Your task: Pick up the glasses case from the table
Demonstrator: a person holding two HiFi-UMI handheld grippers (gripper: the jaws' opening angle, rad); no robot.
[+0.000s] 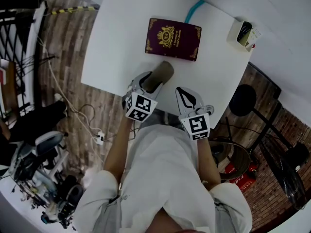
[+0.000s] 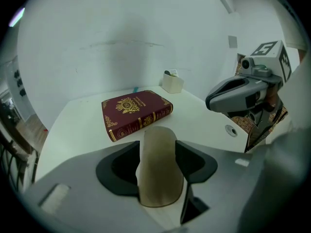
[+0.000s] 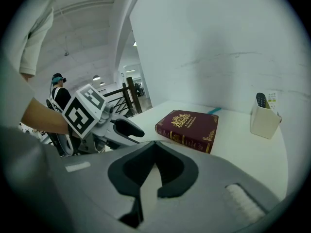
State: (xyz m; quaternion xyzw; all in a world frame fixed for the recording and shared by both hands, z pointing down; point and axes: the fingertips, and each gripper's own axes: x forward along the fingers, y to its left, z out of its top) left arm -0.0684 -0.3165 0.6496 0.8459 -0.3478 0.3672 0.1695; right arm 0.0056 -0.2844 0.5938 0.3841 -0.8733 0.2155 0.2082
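Observation:
A tan glasses case [image 1: 163,73] lies near the front edge of the white table [image 1: 116,42], its far end pointing at a dark red book [image 1: 173,38]. My left gripper [image 1: 153,84] straddles the near end of the case, tilted downward. In the left gripper view the case [image 2: 158,169] reaches deep between the jaws of the left gripper [image 2: 156,147], which stand apart at its sides and do not clearly press on it. To the right, my right gripper [image 1: 182,93] hovers at the table edge. Its tips meet with nothing held, as the right gripper [image 3: 154,145] shows in its own view.
The red book [image 2: 136,113] lies flat just beyond the case. A white box [image 1: 241,34] holding a remote stands at the far right corner. A teal object [image 1: 194,8] pokes out behind the book. A black stool [image 1: 243,100] and cables stand on the brick floor around the table.

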